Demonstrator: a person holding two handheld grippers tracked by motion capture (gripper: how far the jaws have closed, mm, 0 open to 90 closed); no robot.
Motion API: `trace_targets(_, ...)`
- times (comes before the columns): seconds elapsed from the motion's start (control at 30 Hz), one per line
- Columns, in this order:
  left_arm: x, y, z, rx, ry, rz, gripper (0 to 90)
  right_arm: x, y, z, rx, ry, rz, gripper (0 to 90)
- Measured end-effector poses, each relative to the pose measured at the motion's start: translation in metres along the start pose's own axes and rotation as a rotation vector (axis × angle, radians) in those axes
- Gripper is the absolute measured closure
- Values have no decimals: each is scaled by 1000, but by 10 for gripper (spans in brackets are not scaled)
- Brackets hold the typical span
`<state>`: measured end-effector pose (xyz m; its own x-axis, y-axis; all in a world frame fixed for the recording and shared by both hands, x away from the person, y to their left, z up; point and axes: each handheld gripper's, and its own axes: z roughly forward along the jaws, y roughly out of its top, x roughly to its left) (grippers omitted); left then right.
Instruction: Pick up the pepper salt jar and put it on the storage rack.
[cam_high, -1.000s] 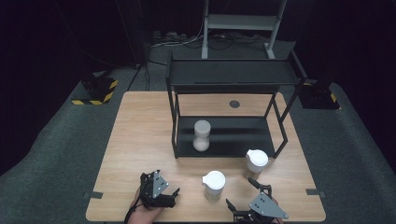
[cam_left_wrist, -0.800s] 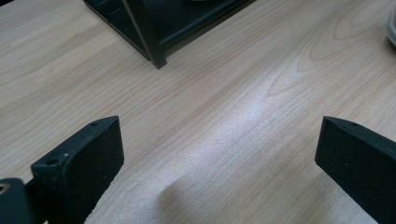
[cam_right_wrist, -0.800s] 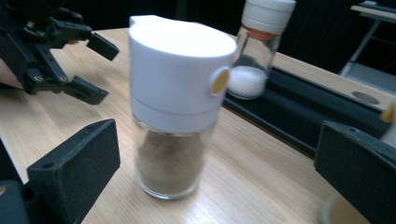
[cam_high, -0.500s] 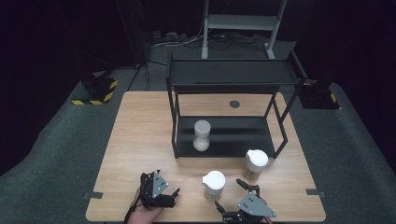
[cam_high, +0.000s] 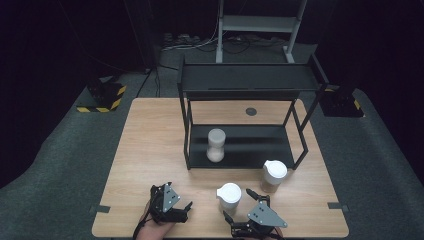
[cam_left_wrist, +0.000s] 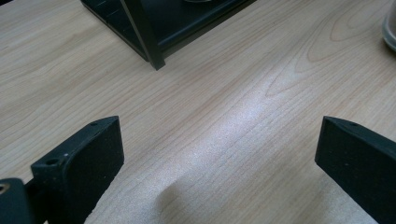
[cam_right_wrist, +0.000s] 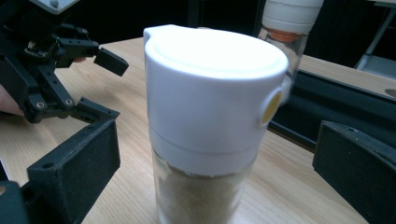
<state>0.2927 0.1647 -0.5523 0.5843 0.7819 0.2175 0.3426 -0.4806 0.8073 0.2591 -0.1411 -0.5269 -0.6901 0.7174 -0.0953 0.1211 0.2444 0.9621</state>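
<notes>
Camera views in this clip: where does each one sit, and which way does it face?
High view: above the table's near edge, looking forward and down; both hands' tools at the bottom.
Left gripper view: on the left tool, facing bare tabletop and the rack's corner post; open jaws.
Right gripper view: on the right tool, facing the white-lidded jar between open jaws.
Shared: high and right gripper views both show that jar and the left tool.

**Jars, rack and grippers across the table**

A light wooden table (cam_high: 150, 150) is carrying a black metal two-tier rack (cam_high: 247, 85) at its far middle. A pale hourglass-shaped shaker (cam_high: 216, 145) is standing on the rack's lower shelf, toward its left. Just off the rack's front right corner, a white-lidded glass jar (cam_high: 273, 176) is standing. Nearer the front edge, a second white-capped glass jar (cam_high: 229, 198) is sitting between the spread jaws of the right gripper (cam_high: 241, 205). The left gripper (cam_high: 186, 209) is resting to its left, well apart.
</notes>
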Motion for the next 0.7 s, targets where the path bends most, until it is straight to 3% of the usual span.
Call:
trace_targets(0.17, 0, 0, 0, -3, -1, -6, 13, -1, 1, 5, -27, 18, 41, 73)
trace_targets(0.7, 1, 0, -1, -9, -4, -13, 14, -2, -6, 17, -16, 61, 68, 265)
